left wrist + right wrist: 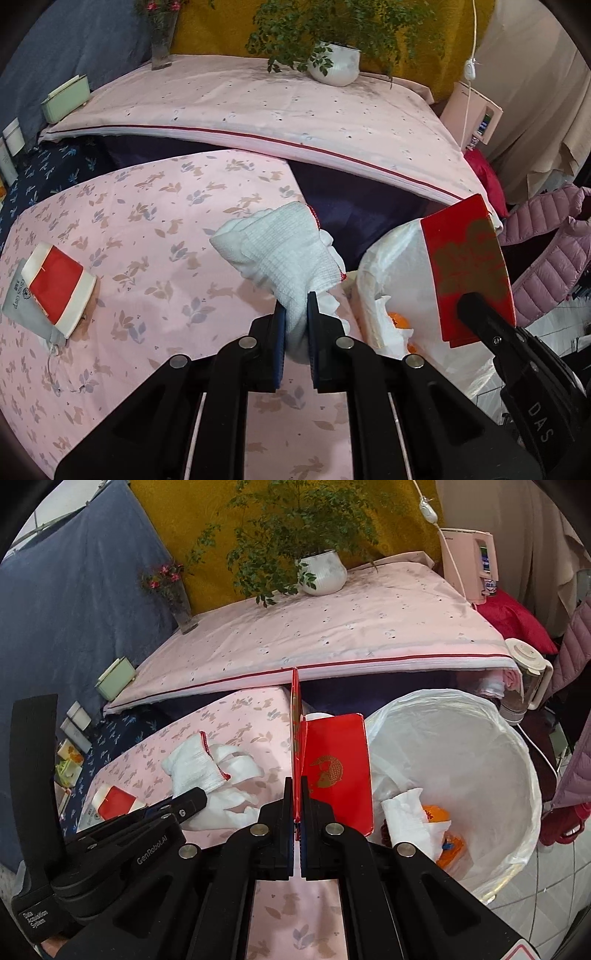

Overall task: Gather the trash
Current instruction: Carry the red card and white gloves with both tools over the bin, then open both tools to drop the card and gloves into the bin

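My left gripper point(294, 310) is shut on a white knitted glove point(280, 243) with a red cuff edge, held over the pink floral tablecloth point(147, 229). The glove also shows in the right wrist view point(199, 764), with the left gripper point(192, 801) on it. My right gripper point(294, 794) is shut on red envelopes point(338, 764) with gold print, held upright beside the white-lined trash bin point(480, 746). The envelopes point(469, 266) and bin point(391, 266) show at right in the left wrist view. A red-and-white packet point(57, 286) lies on a grey pouch at the table's left.
The bin holds crumpled tissue point(406, 812) and orange scraps point(443, 830). A higher table with pink cloth point(258, 103) carries a potted plant point(334, 62), a flower vase point(162, 37) and a green box point(64, 98). A pink jacket point(546, 251) hangs at right.
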The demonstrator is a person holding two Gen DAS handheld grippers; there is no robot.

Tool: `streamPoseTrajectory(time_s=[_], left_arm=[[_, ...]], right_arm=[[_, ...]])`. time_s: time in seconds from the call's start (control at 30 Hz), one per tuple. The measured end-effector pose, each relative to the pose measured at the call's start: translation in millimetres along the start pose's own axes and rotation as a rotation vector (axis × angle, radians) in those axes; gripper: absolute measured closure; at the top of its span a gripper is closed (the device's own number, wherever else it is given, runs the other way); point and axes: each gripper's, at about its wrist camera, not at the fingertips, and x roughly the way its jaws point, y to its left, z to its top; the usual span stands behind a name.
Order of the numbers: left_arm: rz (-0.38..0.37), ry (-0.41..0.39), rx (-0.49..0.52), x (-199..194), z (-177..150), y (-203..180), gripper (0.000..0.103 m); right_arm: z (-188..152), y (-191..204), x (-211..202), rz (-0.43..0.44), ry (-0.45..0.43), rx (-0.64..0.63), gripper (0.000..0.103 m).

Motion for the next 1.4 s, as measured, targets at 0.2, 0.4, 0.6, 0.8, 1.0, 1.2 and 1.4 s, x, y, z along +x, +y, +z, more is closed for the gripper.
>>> streamPoseTrajectory(time_s=[0.2, 0.4, 0.6, 0.8, 1.0, 1.2, 1.4], left_arm=[[-0.039, 0.008, 0.059, -2.1, -2.8, -40.0, 0.093], [-0.082, 0.02, 0.114, 1.2, -5.1, -74.5, 0.093], [-0.122, 0.034, 0.154, 5.6, -7.7, -99.5, 0.09], [-0.069, 0.0, 0.151, 3.7, -6.9, -104.7, 0.042], [-0.05, 0.01, 0.125, 5.2, -5.6, -94.9, 0.042], [-0.036, 0.009, 0.097, 1.9, -7.5, -82.0, 0.042], [-0.027, 0.001, 0.068, -4.9, -9.3, -67.2, 0.042]], right_arm=[[2.4, -34.4, -17.0, -0.029, -0.026, 0.047, 0.101], [0.9, -65.7, -25.3, -0.061, -0.036, 0.093, 0.101], [0.8, -86.4, -29.0, -0.08, -0.044, 0.123, 0.101], [1.9, -95.2, -31.2, -0.122, -0.066, 0.148, 0.078], [2.8, -93.9, -34.3, -0.124, -0.074, 0.142, 0.072], [2.3, -84.0, -35.2, -0.118, -0.075, 0.122, 0.07], [0.9, -67.6, -35.6, -0.11, -0.071, 0.093, 0.068]])
